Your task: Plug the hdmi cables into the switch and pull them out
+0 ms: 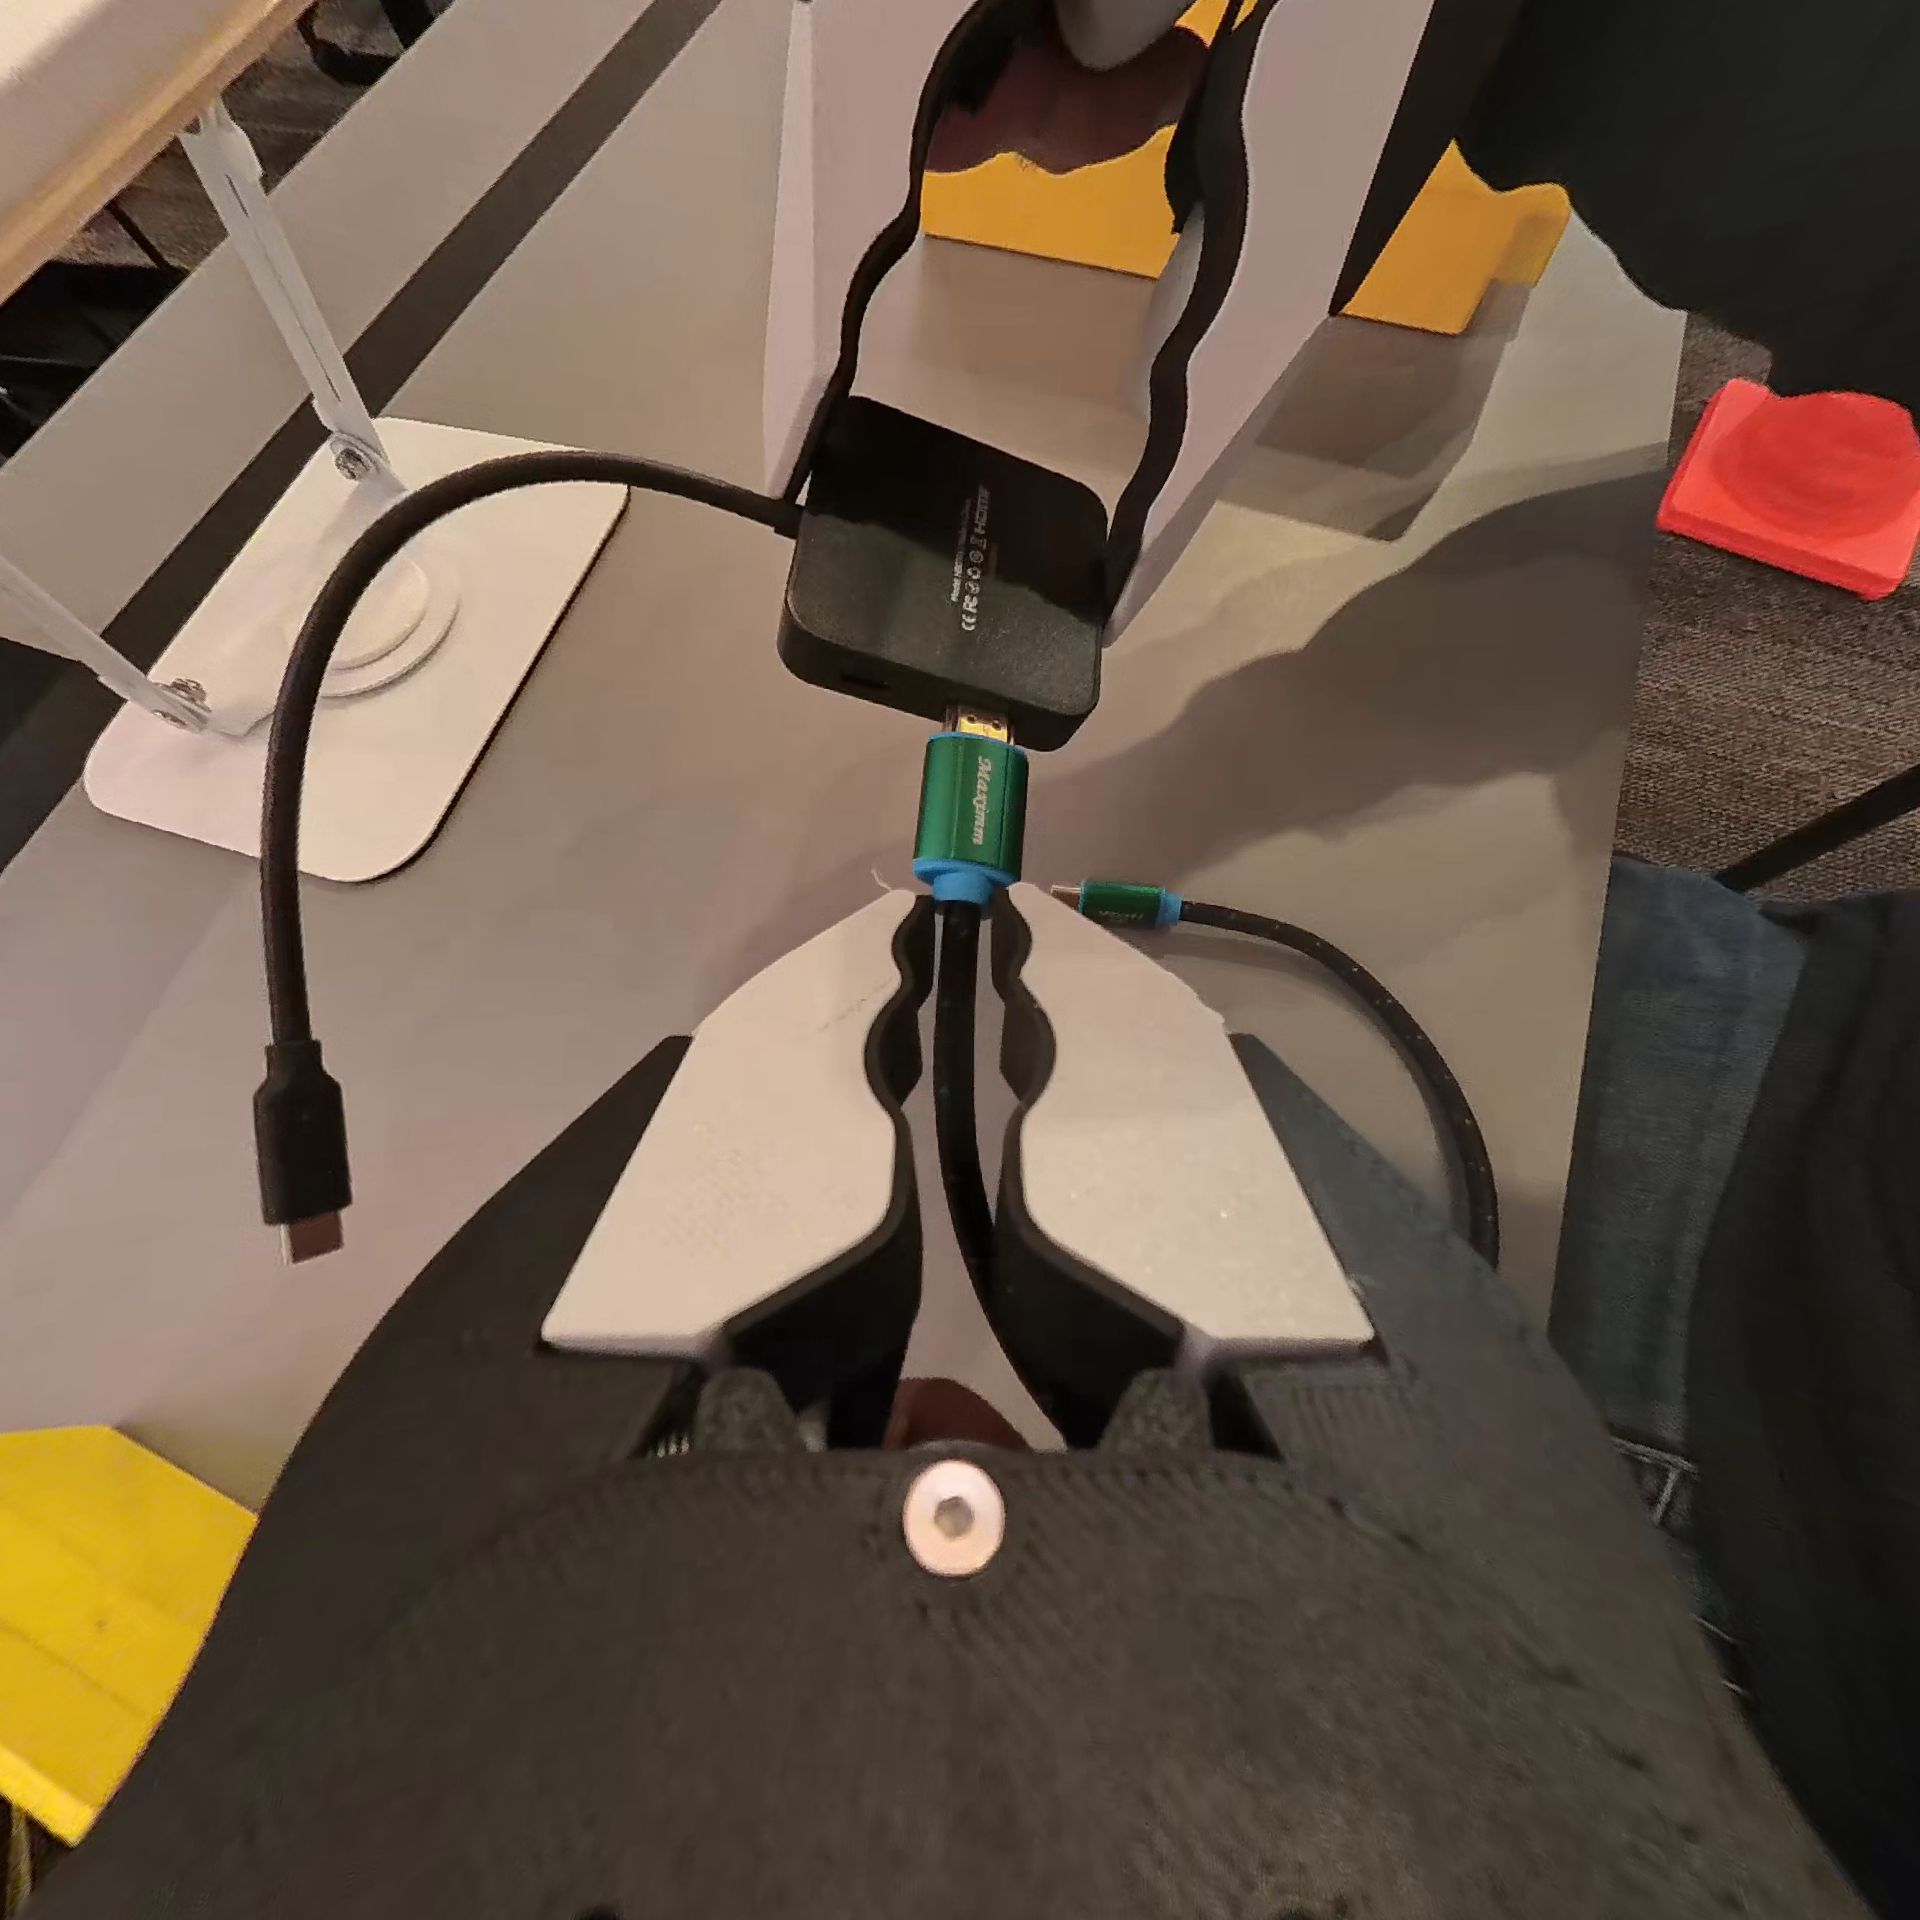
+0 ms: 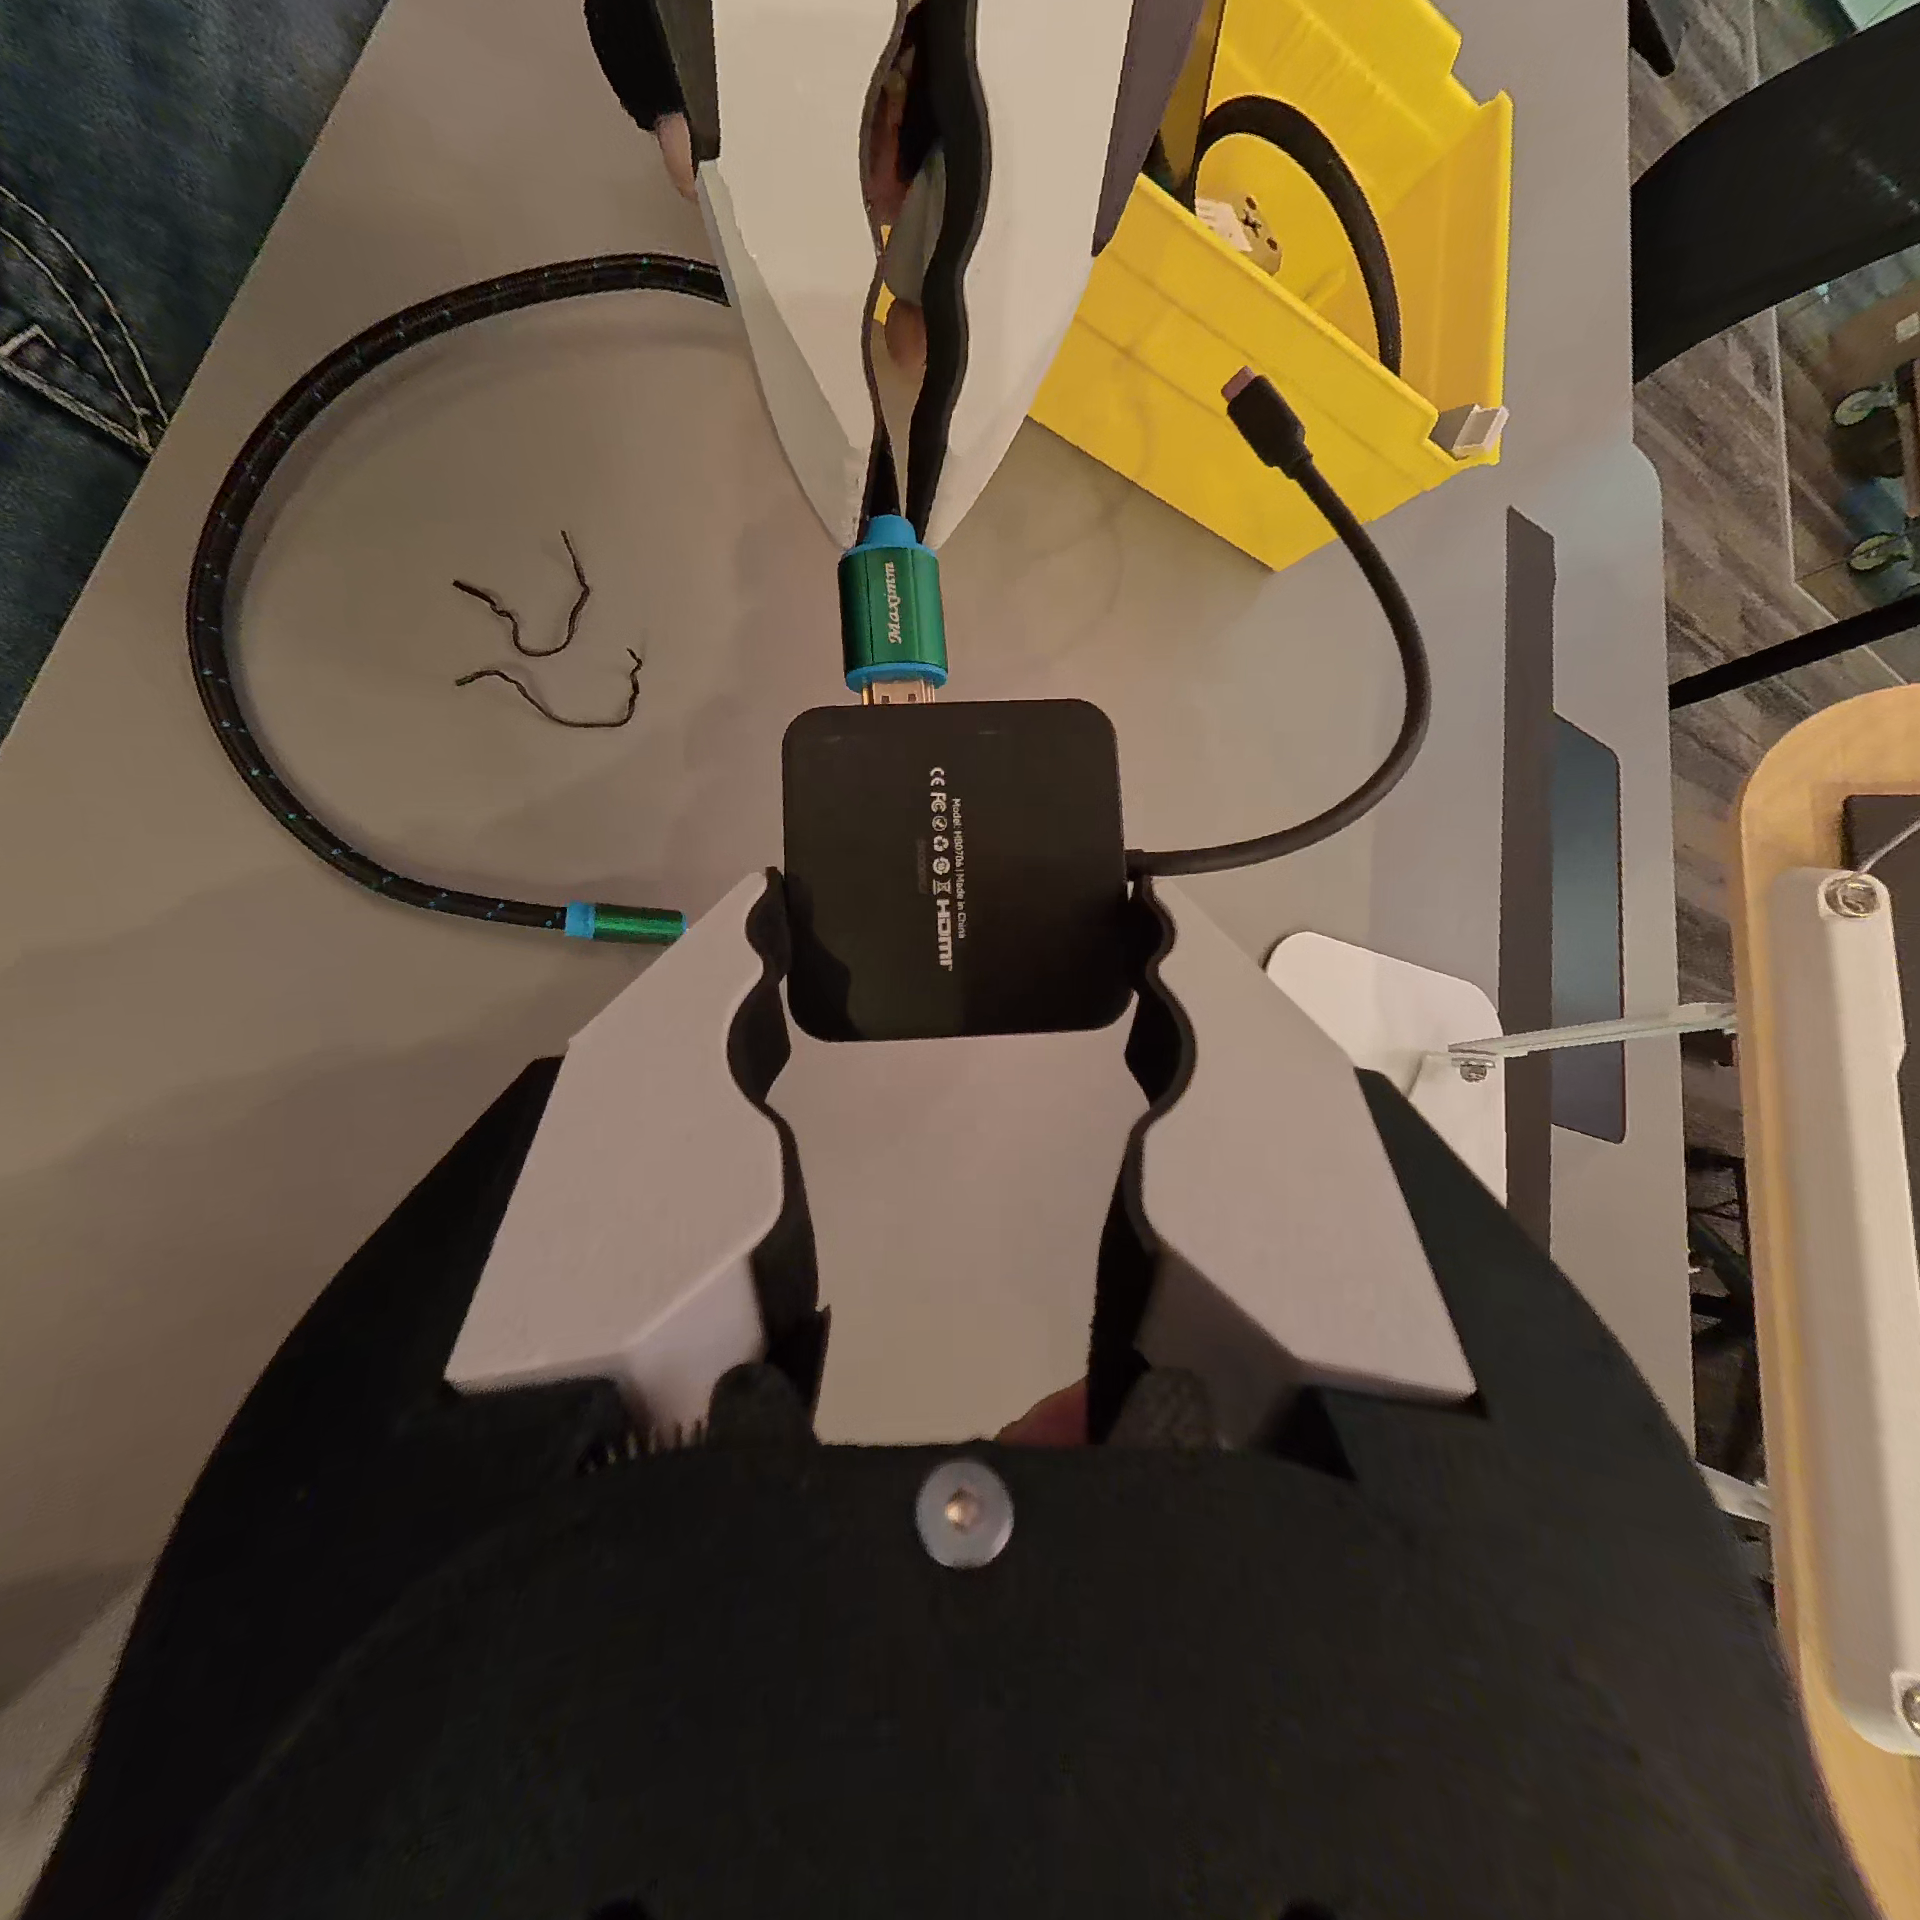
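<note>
The black HDMI switch (image 2: 951,883) is held just above the grey table, gripped at its sides by my right gripper (image 2: 956,896), which is shut on it. It also shows in the left wrist view (image 1: 945,582). My left gripper (image 1: 956,902) is shut on the black braided cable just behind a green HDMI plug (image 1: 971,805) with a blue collar. The plug's gold tip sits in a port on the switch's edge, with part of the gold still showing (image 2: 899,689). A second green HDMI plug (image 2: 623,923) lies loose on the table. The switch's own short lead ends in a free black connector (image 1: 301,1143).
A yellow bin (image 2: 1299,312) with a coiled cable stands behind the left gripper. A white stand base (image 1: 343,644) sits to the left, a red block (image 1: 1808,488) to the right. Loose black threads (image 2: 551,644) lie on the table. A person's jeans show at the table edge. About 7 cm separates my left fingertips from my right.
</note>
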Available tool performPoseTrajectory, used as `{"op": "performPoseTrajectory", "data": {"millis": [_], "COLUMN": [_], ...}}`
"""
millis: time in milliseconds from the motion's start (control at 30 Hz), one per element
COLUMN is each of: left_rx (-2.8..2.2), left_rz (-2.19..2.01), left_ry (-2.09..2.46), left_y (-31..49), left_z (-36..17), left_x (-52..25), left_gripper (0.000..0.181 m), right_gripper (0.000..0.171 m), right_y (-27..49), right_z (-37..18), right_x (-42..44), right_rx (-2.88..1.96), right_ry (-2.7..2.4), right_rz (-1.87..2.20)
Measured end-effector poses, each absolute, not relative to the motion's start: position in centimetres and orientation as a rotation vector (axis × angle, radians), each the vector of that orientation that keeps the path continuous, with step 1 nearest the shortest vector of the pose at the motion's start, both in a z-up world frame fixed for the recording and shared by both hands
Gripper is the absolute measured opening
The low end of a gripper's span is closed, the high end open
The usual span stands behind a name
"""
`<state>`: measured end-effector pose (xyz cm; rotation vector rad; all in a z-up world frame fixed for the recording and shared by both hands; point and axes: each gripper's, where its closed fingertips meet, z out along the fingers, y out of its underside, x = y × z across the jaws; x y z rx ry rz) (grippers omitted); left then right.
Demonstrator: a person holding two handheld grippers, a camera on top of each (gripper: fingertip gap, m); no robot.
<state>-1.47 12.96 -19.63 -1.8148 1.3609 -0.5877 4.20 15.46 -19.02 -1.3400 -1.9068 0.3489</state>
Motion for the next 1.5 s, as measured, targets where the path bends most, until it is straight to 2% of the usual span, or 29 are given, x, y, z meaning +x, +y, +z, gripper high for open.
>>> {"op": "performPoseTrajectory", "data": {"millis": [1167,1500], "left_rx": [-1.529,-1.504], "left_rz": [-0.848,-0.85], "left_ry": [1.159,1.147], "left_y": [12.6,12.5], "left_z": [-15.5,-15.7], "left_x": [-0.6,-0.5], "left_gripper": [0.009,0.009], "right_gripper": [0.063,0.063], "right_y": [14.7,14.5], "right_z": [-16.3,-16.2], "right_x": [4.2,4.1], "right_rx": [-1.22,-1.218], "right_ry": [-1.658,-1.627], "right_rz": [0.704,0.758]}}
